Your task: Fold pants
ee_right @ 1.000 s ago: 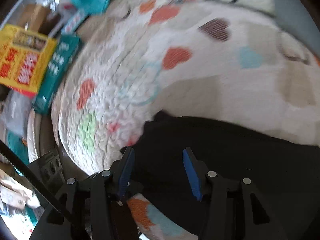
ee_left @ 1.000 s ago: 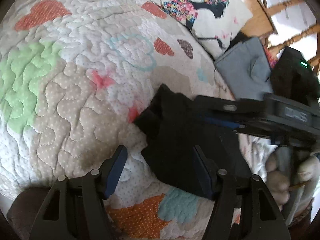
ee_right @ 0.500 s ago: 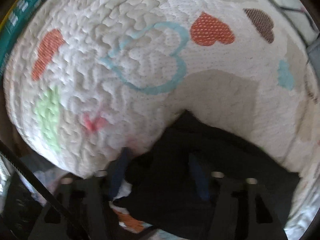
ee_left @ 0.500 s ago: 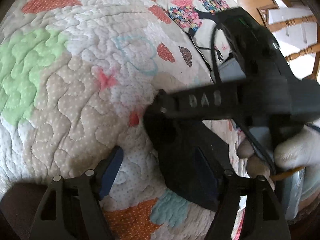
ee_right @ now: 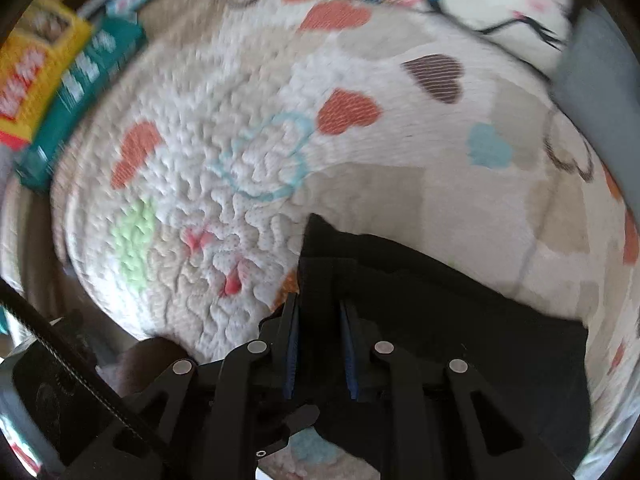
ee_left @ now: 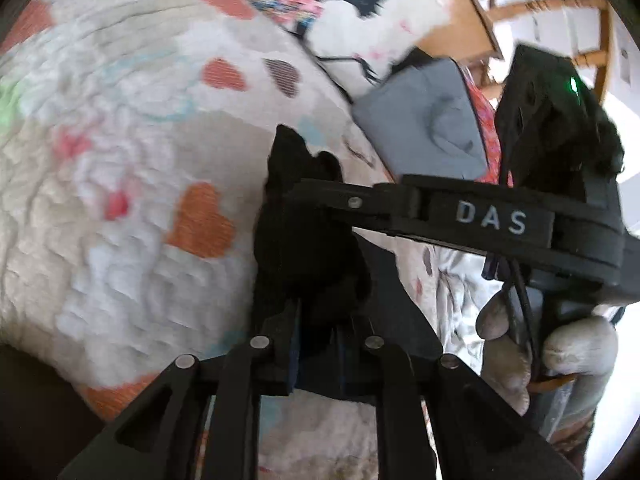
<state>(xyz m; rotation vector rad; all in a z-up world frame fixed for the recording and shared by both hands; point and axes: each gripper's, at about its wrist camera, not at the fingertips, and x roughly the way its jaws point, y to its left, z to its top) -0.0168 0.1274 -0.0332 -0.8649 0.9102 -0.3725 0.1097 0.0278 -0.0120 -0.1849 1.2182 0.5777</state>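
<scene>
There is 1 pair of black pants (ee_right: 448,344), 2 grippers and 1 gloved hand (ee_left: 548,356) in view. The pants lie on a quilt (ee_right: 248,120) printed with hearts, with 1 end bunched and lifted off it. The left gripper (ee_left: 316,332) has just been closing, and its jaws now stand narrow, pinching a bunched fold of the black cloth. The right gripper (ee_right: 320,344) has likewise just been closing and clamps an edge of the pants between its blue pads (ee_right: 291,354). In the left wrist view the right gripper crosses the frame from the right as a black bar lettered "DAS", gripped by the gloved hand, and it hides part of the cloth behind it. Both views are smeared by motion, so the quilt's stitching and the fabric folds are hard to read. Nearby lie 1 white pillow (ee_left: 360,12) with a floral figure, 1 grey folded item (ee_left: 424,120), and 2 boxes, 1 yellow (ee_right: 32,76) and 1 teal (ee_right: 84,88), beside the quilt. Wooden chair rails (ee_left: 540,4) show at the far edge.
</scene>
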